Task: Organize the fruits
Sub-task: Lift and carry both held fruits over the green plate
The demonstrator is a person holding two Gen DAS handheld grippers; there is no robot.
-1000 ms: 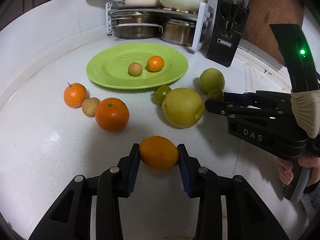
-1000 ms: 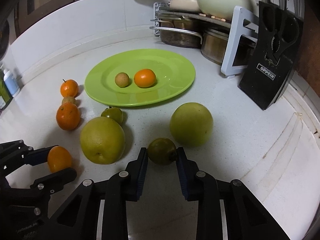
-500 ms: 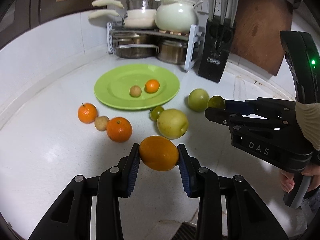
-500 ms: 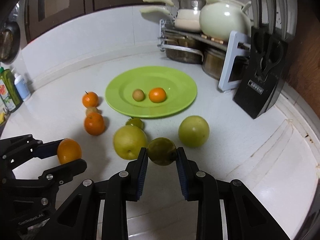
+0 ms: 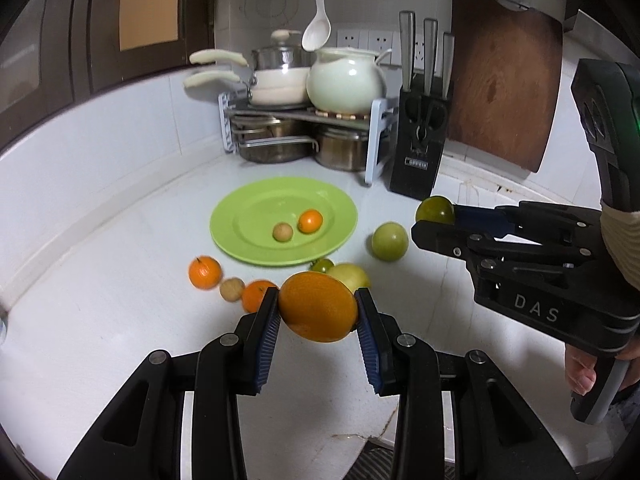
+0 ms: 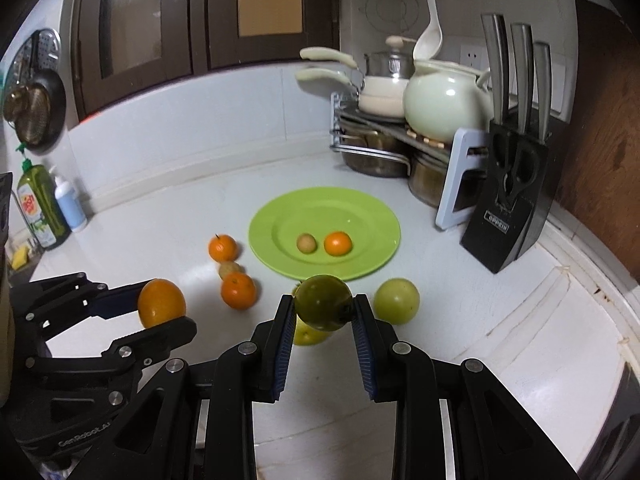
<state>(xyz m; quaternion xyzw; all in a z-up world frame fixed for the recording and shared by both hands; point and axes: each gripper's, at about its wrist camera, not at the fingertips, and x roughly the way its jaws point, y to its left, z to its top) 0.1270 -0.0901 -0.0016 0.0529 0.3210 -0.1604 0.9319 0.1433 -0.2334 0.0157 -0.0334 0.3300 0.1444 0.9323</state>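
White counter (image 5: 100,320), green plate (image 5: 240,236) beyond. Left gripper (image 5: 318,314) clamps orange (image 5: 318,308), right gripper (image 6: 323,308) dark green fruit (image 6: 323,300) (both aloft). Lower onto bare plate areas, release gently.

"OPPEIN" on knife block (image 6: 505,216), "DAS" on right claw (image 5: 435,222)

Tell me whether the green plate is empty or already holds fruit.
Not empty. The green plate holds two pieces: a small orange fruit and a small tan fruit beside it. The other fruit is off it.
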